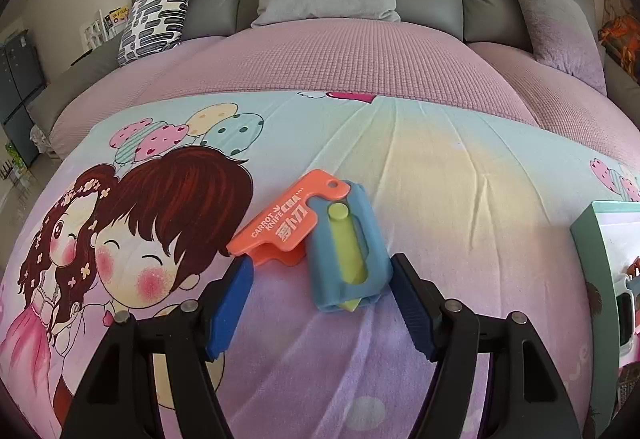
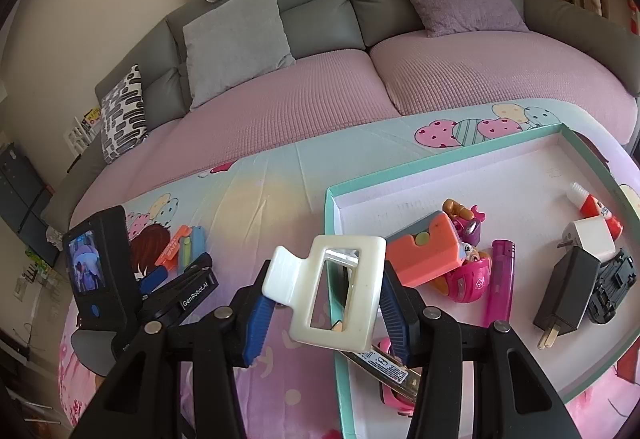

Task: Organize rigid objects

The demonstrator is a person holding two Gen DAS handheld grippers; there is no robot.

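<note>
A blue carrot-knife toy (image 1: 349, 248) with a yellow-green slider lies on the cartoon blanket, overlapping an orange carrot-knife toy (image 1: 280, 225). My left gripper (image 1: 320, 275) is open, its blue pads on either side of the blue toy's near end, not touching. My right gripper (image 2: 326, 291) is shut on a white hair claw clip (image 2: 332, 291), held above the left rim of the teal-edged box (image 2: 330, 215). The left gripper also shows in the right wrist view (image 2: 176, 275), at the two toys (image 2: 188, 247).
The box holds an orange toy knife (image 2: 424, 253), pink toys (image 2: 468, 275), a pink lighter (image 2: 500, 279), a black charger (image 2: 564, 295), a white plug (image 2: 590, 239), a glue tube (image 2: 592, 205) and a black toy car (image 2: 612, 287). The sofa's cushions lie behind.
</note>
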